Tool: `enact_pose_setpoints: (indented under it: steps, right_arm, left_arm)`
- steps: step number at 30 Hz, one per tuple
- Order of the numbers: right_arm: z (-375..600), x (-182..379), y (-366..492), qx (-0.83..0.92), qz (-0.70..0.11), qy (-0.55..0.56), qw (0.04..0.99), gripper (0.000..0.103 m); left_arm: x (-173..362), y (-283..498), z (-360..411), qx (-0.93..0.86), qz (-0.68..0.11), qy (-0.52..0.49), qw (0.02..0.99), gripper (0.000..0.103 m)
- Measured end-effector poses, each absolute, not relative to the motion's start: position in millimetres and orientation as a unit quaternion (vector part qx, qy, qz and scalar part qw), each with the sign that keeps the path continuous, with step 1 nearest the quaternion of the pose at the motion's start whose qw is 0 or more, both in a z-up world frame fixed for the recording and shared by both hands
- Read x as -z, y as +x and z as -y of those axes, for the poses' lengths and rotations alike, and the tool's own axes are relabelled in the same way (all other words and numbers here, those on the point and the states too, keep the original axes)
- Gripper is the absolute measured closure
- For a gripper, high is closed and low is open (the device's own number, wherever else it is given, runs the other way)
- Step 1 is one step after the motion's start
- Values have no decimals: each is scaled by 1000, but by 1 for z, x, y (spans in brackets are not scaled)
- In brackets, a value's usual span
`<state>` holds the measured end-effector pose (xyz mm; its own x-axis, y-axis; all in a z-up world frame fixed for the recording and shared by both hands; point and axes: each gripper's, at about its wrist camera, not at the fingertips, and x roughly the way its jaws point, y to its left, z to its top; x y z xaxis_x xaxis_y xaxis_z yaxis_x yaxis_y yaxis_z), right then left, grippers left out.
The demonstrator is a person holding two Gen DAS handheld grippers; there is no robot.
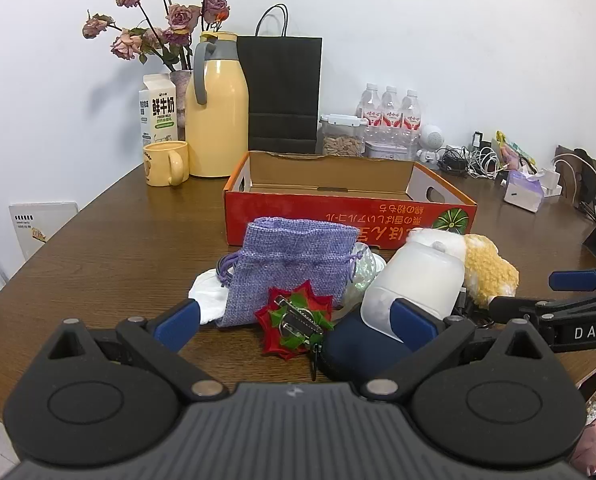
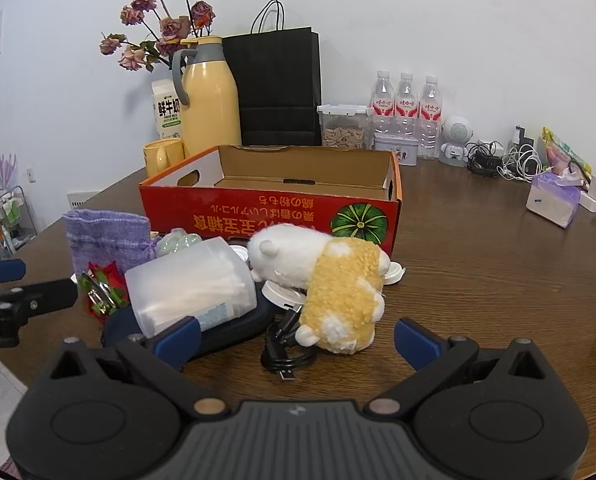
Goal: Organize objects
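A pile of small objects lies in front of an empty red cardboard box [image 1: 350, 216] [image 2: 257, 212]. It includes a purple cloth pouch [image 1: 285, 272] [image 2: 105, 236], a red spiky ornament with keys [image 1: 293, 320] [image 2: 103, 288], a translucent tub of cotton swabs [image 1: 414, 284] [image 2: 189, 284], a dark blue case [image 1: 358, 352] [image 2: 233, 328], a white and yellow plush toy [image 1: 486, 272] [image 2: 330, 280] and a black USB cable [image 2: 283, 348]. My left gripper [image 1: 295, 322] stands open just short of the ornament. My right gripper [image 2: 295, 338] is open near the cable and plush, holding nothing.
At the back stand a yellow thermos [image 1: 216, 108], a yellow mug [image 1: 165, 163], a milk carton [image 1: 158, 110], dried roses [image 1: 165, 20], a black paper bag [image 1: 281, 92], a snack jar [image 1: 342, 136], three water bottles [image 1: 390, 116] and a tissue pack [image 2: 554, 200]. Cables [image 2: 506, 160] tangle at back right.
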<state>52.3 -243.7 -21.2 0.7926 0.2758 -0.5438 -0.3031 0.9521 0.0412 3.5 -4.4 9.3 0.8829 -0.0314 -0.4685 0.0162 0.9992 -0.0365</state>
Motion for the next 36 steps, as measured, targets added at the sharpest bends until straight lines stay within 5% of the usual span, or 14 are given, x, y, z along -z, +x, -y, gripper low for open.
enact_pose_setpoints:
  steps: [36]
  right_arm:
    - [246,24,53,-148,-283,-25,947,0]
  left_arm:
    - [-7,5,4,9,-244,-19,970,0]
